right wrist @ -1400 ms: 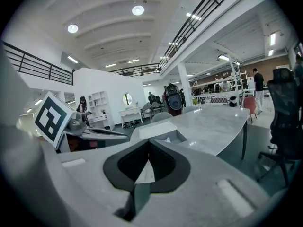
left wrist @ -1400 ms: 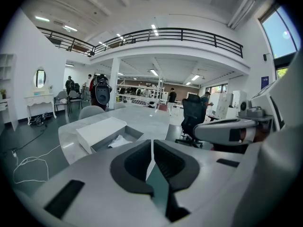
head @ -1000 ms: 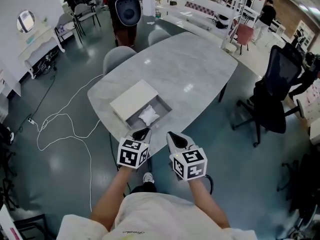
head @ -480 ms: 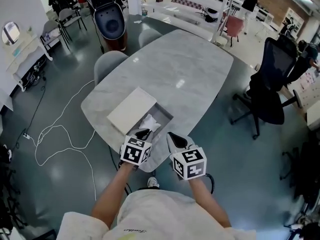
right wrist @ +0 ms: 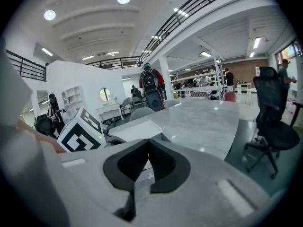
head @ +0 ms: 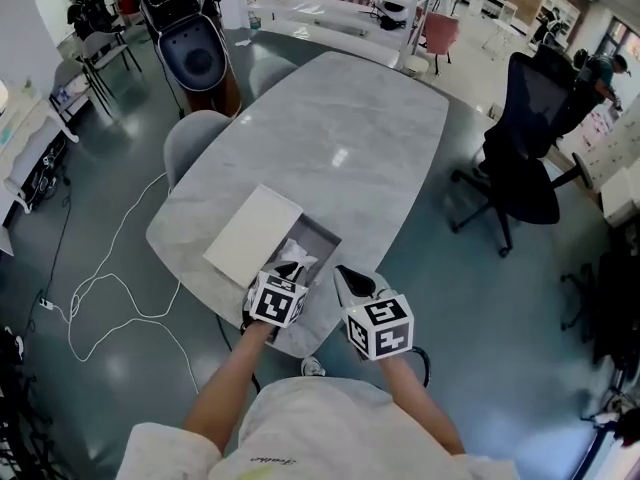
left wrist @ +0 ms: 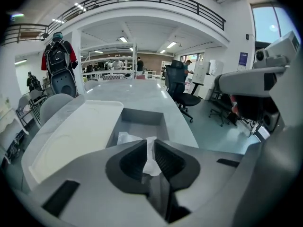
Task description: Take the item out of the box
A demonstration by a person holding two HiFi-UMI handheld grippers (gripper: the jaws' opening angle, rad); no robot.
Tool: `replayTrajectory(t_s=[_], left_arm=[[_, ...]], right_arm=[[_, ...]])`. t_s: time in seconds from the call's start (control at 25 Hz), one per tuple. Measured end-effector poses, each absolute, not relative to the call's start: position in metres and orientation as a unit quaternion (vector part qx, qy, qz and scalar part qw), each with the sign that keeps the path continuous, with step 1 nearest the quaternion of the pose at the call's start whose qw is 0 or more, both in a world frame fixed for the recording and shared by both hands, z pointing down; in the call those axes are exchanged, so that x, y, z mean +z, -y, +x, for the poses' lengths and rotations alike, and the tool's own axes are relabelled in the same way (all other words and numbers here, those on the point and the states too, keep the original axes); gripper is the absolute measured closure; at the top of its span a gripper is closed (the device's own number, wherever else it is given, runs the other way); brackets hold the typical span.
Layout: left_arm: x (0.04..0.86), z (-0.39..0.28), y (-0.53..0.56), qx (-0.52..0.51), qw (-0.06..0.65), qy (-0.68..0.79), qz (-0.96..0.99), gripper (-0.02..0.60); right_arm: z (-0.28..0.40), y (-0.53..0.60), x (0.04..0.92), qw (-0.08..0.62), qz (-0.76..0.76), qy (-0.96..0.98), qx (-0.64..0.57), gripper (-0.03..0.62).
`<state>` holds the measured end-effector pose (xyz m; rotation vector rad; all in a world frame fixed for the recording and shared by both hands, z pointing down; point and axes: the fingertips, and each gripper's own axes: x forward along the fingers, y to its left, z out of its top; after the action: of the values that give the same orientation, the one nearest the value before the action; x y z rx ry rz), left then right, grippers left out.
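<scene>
Crumpled white paper (left wrist: 127, 138), likely feather-light, soft and easily torn, lies in the open box (left wrist: 142, 116) on the surface (head: 350, 138), one raised fold, probably the best hold, pinched by the left claw (left wrist: 147, 144); the right claw (right wrist: 149, 144) is pressed together, empty.

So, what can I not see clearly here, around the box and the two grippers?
- What the crumpled white paper wraps, if anything: too small in the head view; in the left gripper view the left gripper, shut on it, covers its near part.
- The near end of the grey box: behind the left gripper in the head view.
- The box's inside in the right gripper view: blocked by the shut right gripper.
</scene>
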<state>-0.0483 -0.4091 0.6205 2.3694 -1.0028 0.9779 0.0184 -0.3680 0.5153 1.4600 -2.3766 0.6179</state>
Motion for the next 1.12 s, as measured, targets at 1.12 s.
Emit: replayTrajectory(t_s=[1.12], left_arm=[[0.665,-0.032,0.435,0.435,0.167,0.309,0.829,0.55]], right_arm=[[0.042,0.381,0.531,0.146,0.558,0.782,0.235,0.589]])
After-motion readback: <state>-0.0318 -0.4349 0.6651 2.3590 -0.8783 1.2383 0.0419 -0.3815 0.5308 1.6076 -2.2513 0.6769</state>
